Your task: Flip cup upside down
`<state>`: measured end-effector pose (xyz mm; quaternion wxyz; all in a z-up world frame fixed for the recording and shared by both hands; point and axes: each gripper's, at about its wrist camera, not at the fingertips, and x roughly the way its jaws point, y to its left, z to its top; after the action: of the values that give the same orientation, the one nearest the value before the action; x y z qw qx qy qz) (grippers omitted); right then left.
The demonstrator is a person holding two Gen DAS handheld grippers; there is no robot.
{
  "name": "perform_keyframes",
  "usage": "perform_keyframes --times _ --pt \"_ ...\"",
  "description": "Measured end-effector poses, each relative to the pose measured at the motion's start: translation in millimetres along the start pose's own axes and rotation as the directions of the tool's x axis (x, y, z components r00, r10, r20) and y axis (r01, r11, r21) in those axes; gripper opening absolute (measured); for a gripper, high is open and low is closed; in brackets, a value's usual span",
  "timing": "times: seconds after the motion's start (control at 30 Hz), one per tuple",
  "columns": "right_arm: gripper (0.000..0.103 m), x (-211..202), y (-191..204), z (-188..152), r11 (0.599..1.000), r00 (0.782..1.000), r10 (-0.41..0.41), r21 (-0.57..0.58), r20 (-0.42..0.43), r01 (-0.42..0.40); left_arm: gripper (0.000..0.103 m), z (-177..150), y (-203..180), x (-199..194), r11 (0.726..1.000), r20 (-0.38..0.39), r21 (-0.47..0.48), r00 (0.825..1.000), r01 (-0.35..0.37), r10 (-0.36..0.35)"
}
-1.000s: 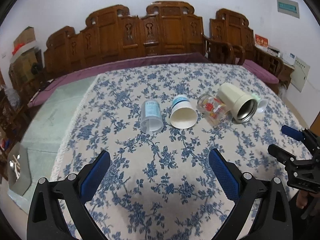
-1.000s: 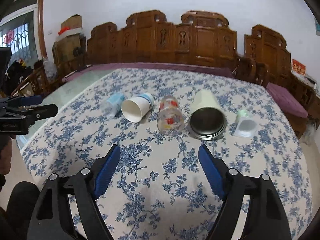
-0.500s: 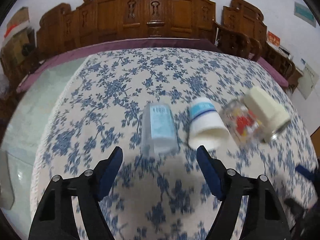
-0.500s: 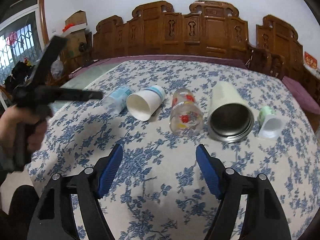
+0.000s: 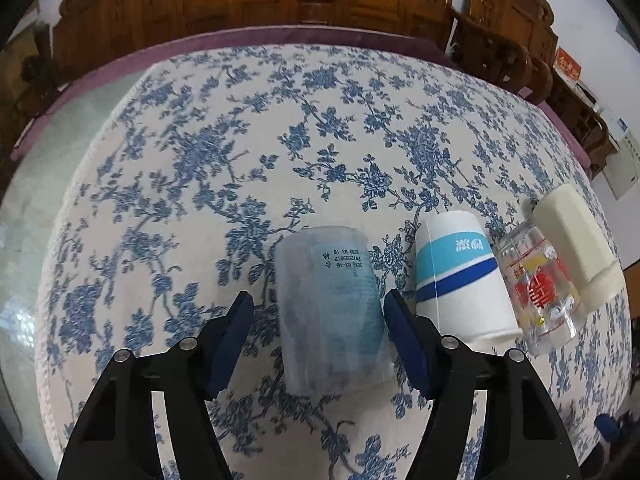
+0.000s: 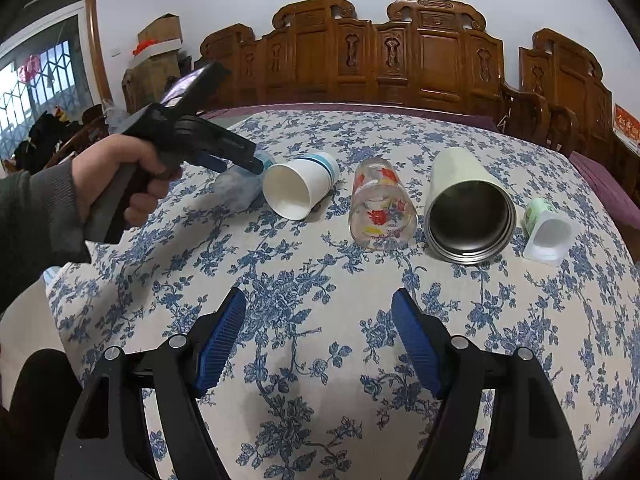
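**Left tongs straddle the clear plastic cup lying on the flowered cloth**

The left gripper (image 5: 318,322) stands wide, its blue-padded fingers (image 5: 234,332) on either side of the translucent bluish plastic cup (image 5: 332,312), which lies on its side at the left end of a row. The right-hand pad sits right at the cup's wall; the left-hand pad stands a little apart from it, and whether either truly touches cannot be told. Seen from the right wrist, the person's left hand (image 6: 120,184) grips the black handle, with the tong tips over that same cup.

The right gripper (image 6: 318,338) is also spread wide and holds nothing, hovering over bare cloth nearer the table's front edge, well apart from the row.

Just beside the plastic cup lies a white paper cup with blue bands (image 5: 460,276), on its side. Next comes a clear drinking glass with red and yellow flower prints (image 6: 380,204), then a cream-coloured steel-lined tumbler (image 6: 466,208), then a small white and green plastic pot (image 6: 546,234), all tipped over. Everything rests on a round table under a white cloth with blue flowers (image 6: 304,292). Carved brown wooden chairs (image 6: 432,52) line the wall behind
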<state>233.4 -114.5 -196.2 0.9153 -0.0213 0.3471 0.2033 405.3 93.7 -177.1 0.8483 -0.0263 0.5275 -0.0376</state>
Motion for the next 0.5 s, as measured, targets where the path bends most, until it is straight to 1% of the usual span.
perform_keyframes --times 0.07,0.13,0.23,0.37,0.5 --pt "0.078 0 -3 -2 1.000 1.000 0.000 0.009 -0.004 0.000 0.064 2 -2 7 1.000 -0.029 0.001 1.000 -0.001 0.001" --pt "0.078 0 -5 -3 1.000 1.000 -0.004 0.013 -0.005 0.004 0.055 2 -3 8 1.000 -0.034 -0.001 0.999 -0.004 0.004" --pt "0.078 -4 -10 -5 1.000 1.000 -0.010 0.025 -0.002 0.010 0.054 -1 -6 3 1.000 -0.036 -0.001 0.999 0.003 -0.003" --pt "0.078 -11 -15 -7 0.999 1.000 -0.028 0.039 0.007 0.028 0.054 -19 -13 -23 1.000 -0.005 0.009 1.000 0.012 -0.012" --pt "0.078 -22 -21 -8 0.998 0.999 -0.050 0.049 0.018 0.049 0.054 -46 -26 -57 0.999 0.043 0.038 0.999 0.027 -0.028"
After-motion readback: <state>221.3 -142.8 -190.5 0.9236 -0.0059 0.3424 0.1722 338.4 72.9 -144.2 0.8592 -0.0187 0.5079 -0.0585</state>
